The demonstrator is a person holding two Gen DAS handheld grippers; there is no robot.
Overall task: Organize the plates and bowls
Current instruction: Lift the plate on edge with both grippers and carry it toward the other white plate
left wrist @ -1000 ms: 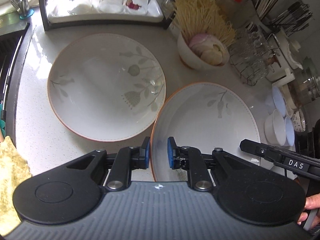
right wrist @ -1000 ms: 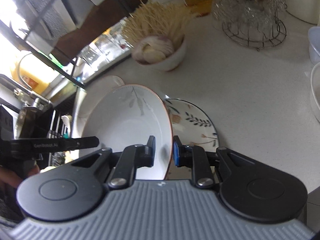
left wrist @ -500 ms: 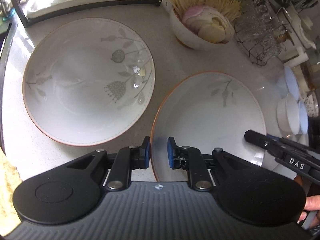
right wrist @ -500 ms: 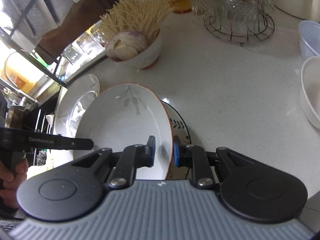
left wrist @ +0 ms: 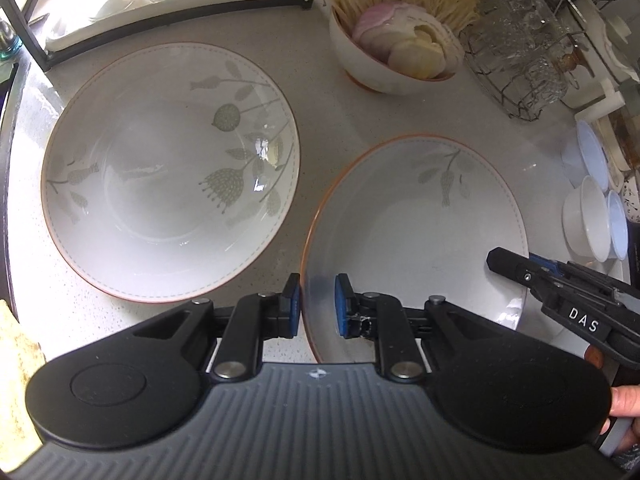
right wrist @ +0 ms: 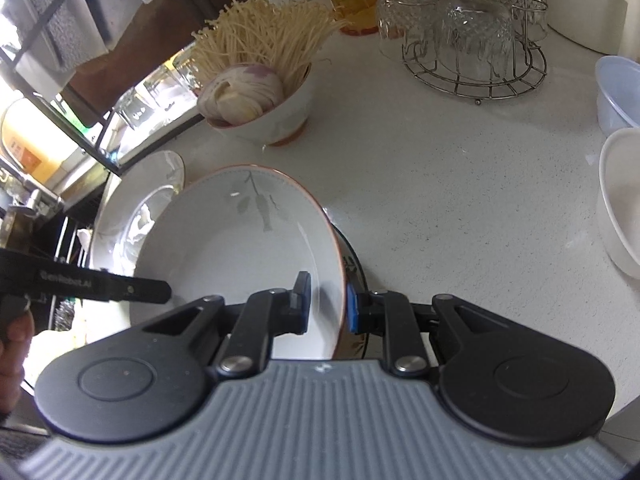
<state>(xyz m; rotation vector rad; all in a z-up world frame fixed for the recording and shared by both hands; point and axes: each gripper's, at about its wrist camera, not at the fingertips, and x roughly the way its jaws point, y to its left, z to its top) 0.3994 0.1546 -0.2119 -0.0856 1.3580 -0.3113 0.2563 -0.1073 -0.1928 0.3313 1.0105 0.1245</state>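
A white bowl (left wrist: 416,232) with an orange rim and a faint leaf print hangs over the counter, gripped from both sides. My left gripper (left wrist: 316,304) is shut on its left rim. My right gripper (right wrist: 326,304) is shut on the opposite rim of the same bowl (right wrist: 240,240). A larger floral dish (left wrist: 168,168) lies flat on the counter to the left, a small gap away from the held bowl. Under the bowl's right edge a leaf-patterned plate (right wrist: 356,264) shows only as a sliver.
A bowl of enoki mushrooms and sliced onion (left wrist: 392,60) stands behind the dishes. A wire rack of glasses (left wrist: 520,60) is at the back right, small white and blue bowls (left wrist: 588,220) at the right. A tray of jars (left wrist: 160,8) lines the back left.
Both grippers have carried the bowl lower over the counter and levelled it. The patterned plate beneath is now mostly hidden. The grip on both rims is unchanged.
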